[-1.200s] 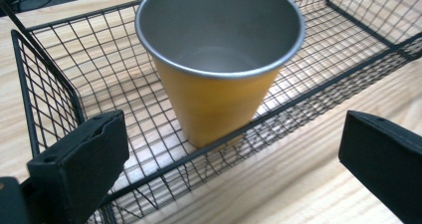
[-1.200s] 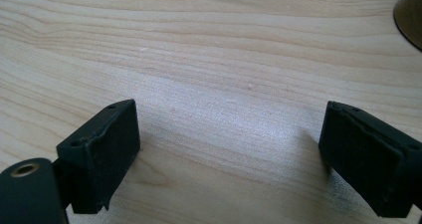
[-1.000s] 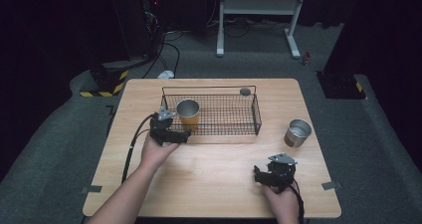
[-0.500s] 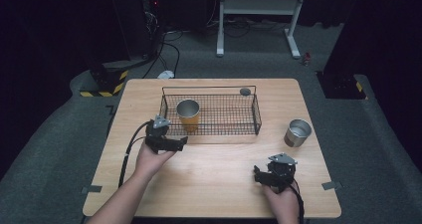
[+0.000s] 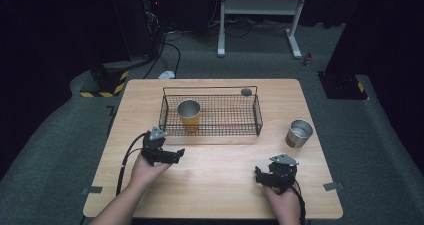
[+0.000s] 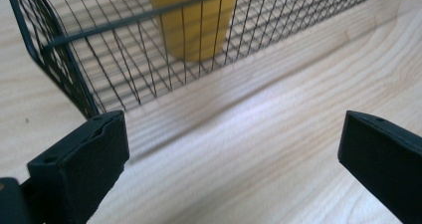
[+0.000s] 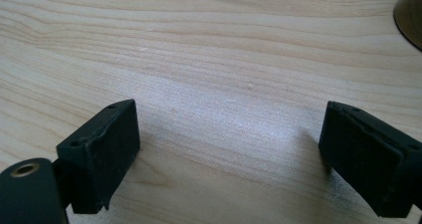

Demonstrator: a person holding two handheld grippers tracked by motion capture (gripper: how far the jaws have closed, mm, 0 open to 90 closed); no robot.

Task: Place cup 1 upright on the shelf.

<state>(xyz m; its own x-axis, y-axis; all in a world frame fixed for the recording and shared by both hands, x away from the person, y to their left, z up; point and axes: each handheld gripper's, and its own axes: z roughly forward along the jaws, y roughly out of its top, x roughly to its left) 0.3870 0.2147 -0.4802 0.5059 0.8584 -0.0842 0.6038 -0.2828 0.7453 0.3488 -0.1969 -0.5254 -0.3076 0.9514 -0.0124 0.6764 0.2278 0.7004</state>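
A black wire basket (image 5: 250, 116) stands mid-table with a yellow cup (image 5: 189, 115) upright in its left end. My left gripper (image 5: 176, 154) hovers just in front of the basket's near-left corner, open and holding nothing. In the left gripper view the left gripper (image 6: 234, 134) has its jaws wide apart over bare wood, with the basket (image 6: 64, 69) and yellow cup (image 6: 194, 25) ahead. A silver cup (image 5: 299, 133) stands on the table at the right. My right gripper (image 5: 258, 175) rests near the front right, open and empty (image 7: 231, 129), with a cup's edge (image 7: 410, 10) at the top right.
A small dark round object (image 5: 246, 91) lies on the wooden table (image 5: 220, 195) behind the basket's far rim. Bare wood stretches between the two grippers. Beyond the table are grey floor, cables and a white frame (image 5: 260, 7).
My left gripper has drawn back from the basket toward the table's near edge, away from the yellow cup, which stays in the basket. The right gripper has not moved.
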